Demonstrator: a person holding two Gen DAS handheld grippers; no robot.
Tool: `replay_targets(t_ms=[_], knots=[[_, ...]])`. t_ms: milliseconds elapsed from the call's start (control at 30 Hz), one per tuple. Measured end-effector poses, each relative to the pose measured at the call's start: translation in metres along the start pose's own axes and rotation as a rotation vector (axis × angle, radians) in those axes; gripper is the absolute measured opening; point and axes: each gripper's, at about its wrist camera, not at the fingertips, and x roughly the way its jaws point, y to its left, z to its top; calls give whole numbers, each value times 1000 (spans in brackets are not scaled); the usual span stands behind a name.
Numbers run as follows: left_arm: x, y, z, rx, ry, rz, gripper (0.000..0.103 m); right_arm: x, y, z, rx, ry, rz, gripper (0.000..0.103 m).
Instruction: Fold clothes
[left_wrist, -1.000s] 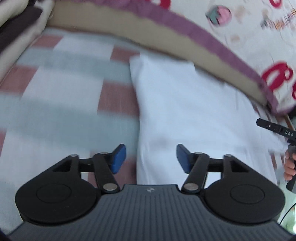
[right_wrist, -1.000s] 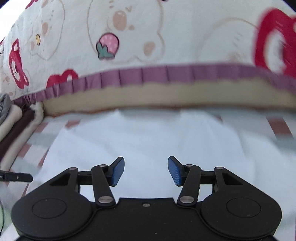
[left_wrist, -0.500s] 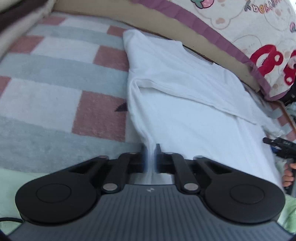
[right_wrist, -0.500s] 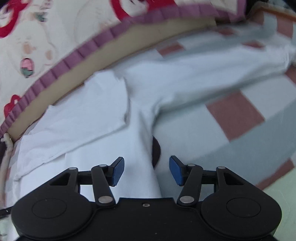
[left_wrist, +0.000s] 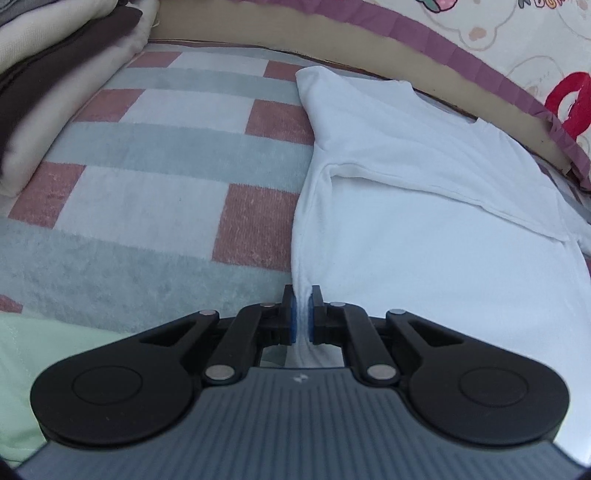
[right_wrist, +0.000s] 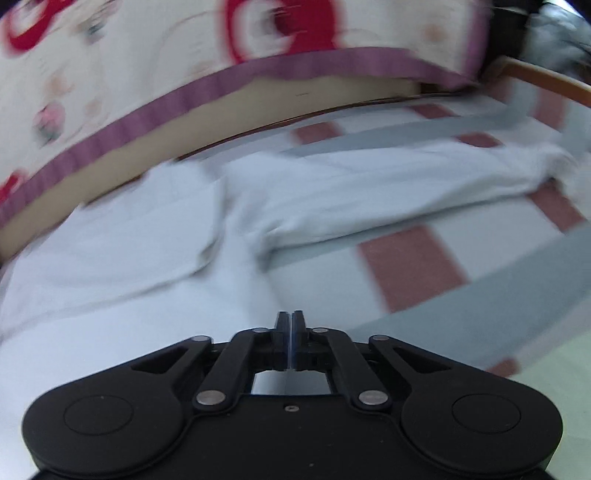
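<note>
A stack of folded clothes (left_wrist: 55, 85) fills the upper left of the left view, and a cartoon-print quilt (left_wrist: 517, 44) runs along the top, hemming the white shirt (left_wrist: 424, 229) at right of centre. The checked blanket (left_wrist: 155, 192) lies bare to the shirt's left. The left gripper (left_wrist: 302, 314) is clamped on the shirt's near edge; the right gripper (right_wrist: 291, 339) has its fingers pressed together over the blurred shirt, whether on cloth I cannot tell.

both wrist cams sit low and close over the checked blanket (left_wrist: 155, 206), looking forward toward the cartoon quilt (right_wrist: 110, 66); both catch the white shirt (left_wrist: 424, 236), right view blurred.
</note>
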Motion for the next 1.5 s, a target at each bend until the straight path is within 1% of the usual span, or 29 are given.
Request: replay_targets(t_ms=[67, 100, 167, 200, 233, 267, 333, 467, 533, 600, 633, 667, 700, 767, 800, 867, 967, 1033, 1100, 1167, 1200, 1233, 1267, 1300, 1333, 1400, 1433, 1467, 1500], knots=[[1, -2, 1, 4, 15, 12, 8, -2, -14, 12, 52, -20, -35, 1], [-1, -3, 2, -1, 25, 17, 12, -5, -21, 16, 81, -23, -15, 2], [-4, -6, 5, -6, 38, 28, 25, -3, -29, 25, 155, 1, 123, 16], [-10, -7, 7, -2, 21, 38, 34, 0, -32, 29, 199, 24, 202, 26], [-16, -10, 10, 5, 1, 43, 36, 6, -35, 31, 247, 44, 272, 44], [-23, -14, 12, 17, -28, 35, 38, 12, -36, 32, 288, 40, 310, 49], [-34, -24, 18, 42, -78, 5, 45, 28, -36, 34, 344, 43, 324, 50], [-26, -57, 27, 116, -113, -45, 46, 68, -30, 40, 448, 56, 241, 56], [-11, -75, 31, 151, -114, -50, 46, 73, -22, 46, 491, 16, 244, 65], [6, -93, 37, 189, -115, -54, 46, 81, -3, 54, 467, 30, 254, 63], [14, -102, 39, 214, -116, -54, 46, 84, 9, 56, 424, 30, 214, 44], [21, -110, 41, 246, -121, -53, 46, 86, 19, 57, 367, 30, 138, 5], [28, -117, 42, 279, -123, -50, 46, 86, 23, 59, 311, 13, 64, 6], [42, -122, 42, 330, -99, -17, 45, 78, 12, 58, 282, -64, 3, 3], [48, -120, 42, 328, -79, 1, 43, 76, 6, 58, 270, -95, -20, 3], [56, -110, 43, 301, -41, 13, 43, 77, -6, 54, 266, -76, -4, 4], [56, -97, 44, 259, -41, 12, 43, 62, -19, 55, 245, -107, -68, 2], [54, -95, 46, 252, -48, 14, 43, 54, -43, 59, 263, -139, -191, 2], [52, -92, 47, 244, -55, 16, 43, 45, -80, 67, 323, -146, -242, 3], [51, -91, 48, 234, -65, 13, 43, 37, -114, 75, 363, -155, -275, 17], [50, -91, 49, 225, -77, 0, 43, 35, -124, 80, 371, -146, -270, 20], [50, -92, 50, 215, -87, -12, 43, 33, -133, 86, 377, -140, -265, 33], [50, -93, 51, 204, -93, -20, 43, 32, -139, 90, 380, -149, -260, 56], [49, -94, 52, 196, -101, -29, 43, 34, -143, 94, 383, -152, -266, 65], [49, -95, 53, 190, -109, -37, 43, 38, -149, 98, 399, -149, -286, 69], [47, -95, 53, 184, -118, -46, 43, 49, -158, 105, 428, -163, -316, 69], [46, -94, 53, 183, -121, -47, 43, 56, -162, 108, 438, -174, -326, 53], [43, -92, 52, 184, -123, -47, 43, 61, -164, 114, 427, -168, -330, 21], [41, -90, 51, 185, -124, -44, 43, 59, -163, 121, 399, -179, -353, 8]])
